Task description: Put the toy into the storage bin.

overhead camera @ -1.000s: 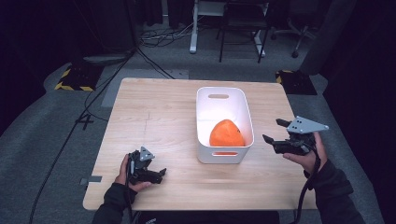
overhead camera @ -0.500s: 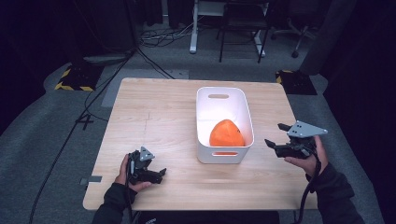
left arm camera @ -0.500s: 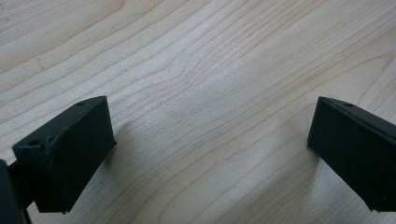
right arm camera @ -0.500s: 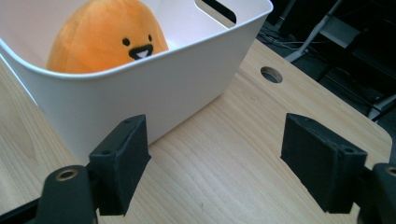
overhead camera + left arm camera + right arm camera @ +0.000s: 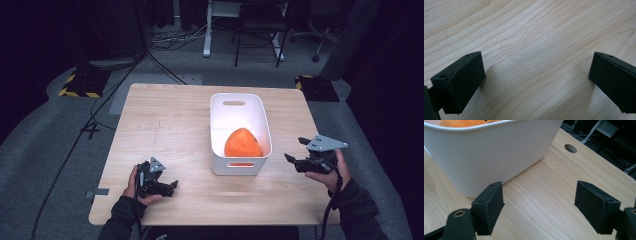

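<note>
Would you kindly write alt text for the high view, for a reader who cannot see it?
A white bin holding an orange object sits on a wooden table. The person's right tool hangs open just right of the bin, and the left tool rests open near the table's front edge.

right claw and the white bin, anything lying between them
Nothing: only bare wooden table lies between the right claw and the white bin, as the right gripper view shows; the high view agrees.

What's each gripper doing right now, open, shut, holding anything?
Left gripper: open, nothing between its jaws, low over the wooden table.
Right gripper: open, empty, beside the white bin that holds the orange object.
</note>
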Tool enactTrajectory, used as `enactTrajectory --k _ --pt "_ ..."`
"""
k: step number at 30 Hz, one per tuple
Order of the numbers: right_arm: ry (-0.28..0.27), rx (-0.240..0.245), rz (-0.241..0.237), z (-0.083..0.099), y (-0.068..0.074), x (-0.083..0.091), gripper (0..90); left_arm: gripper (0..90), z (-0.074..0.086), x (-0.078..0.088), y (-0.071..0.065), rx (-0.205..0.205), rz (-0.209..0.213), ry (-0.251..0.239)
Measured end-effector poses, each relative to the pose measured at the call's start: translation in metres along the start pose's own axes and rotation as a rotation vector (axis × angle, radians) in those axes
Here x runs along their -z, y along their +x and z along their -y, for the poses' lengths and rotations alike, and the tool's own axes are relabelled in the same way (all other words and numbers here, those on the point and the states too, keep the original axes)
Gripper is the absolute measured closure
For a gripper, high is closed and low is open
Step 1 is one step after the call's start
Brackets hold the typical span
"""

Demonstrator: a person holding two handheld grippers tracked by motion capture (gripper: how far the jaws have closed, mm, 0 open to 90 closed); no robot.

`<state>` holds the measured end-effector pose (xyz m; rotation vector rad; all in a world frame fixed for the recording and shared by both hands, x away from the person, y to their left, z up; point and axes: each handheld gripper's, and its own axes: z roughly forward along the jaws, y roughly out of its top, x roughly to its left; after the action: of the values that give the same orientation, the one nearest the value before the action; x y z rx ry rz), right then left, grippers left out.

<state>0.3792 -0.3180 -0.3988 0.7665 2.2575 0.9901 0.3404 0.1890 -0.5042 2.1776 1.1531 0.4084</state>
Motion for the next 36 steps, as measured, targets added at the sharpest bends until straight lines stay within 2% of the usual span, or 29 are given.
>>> enactTrajectory --k 8,21,23,24,36 --pt "0.011 -0.013 0.024 0.01 -0.002 -0.001 22.3 0.6 0.0 0.0 0.0 0.0 0.0 0.0" --pt "0.042 -0.032 0.019 0.026 -0.004 -0.004 22.0 0.6 0.0 0.0 0.0 0.0 0.0 0.0" --pt "0.054 -0.018 0.021 0.028 -0.005 -0.004 22.0 0.6 0.0 0.0 0.0 0.0 0.0 0.0" --pt "0.054 -0.033 0.022 0.029 -0.003 -0.004 22.0 0.6 0.0 0.0 0.0 0.0 0.0 0.0" --pt "0.097 -0.041 0.018 0.047 -0.003 -0.009 21.8 0.6 0.0 0.0 0.0 0.0 0.0 0.0"
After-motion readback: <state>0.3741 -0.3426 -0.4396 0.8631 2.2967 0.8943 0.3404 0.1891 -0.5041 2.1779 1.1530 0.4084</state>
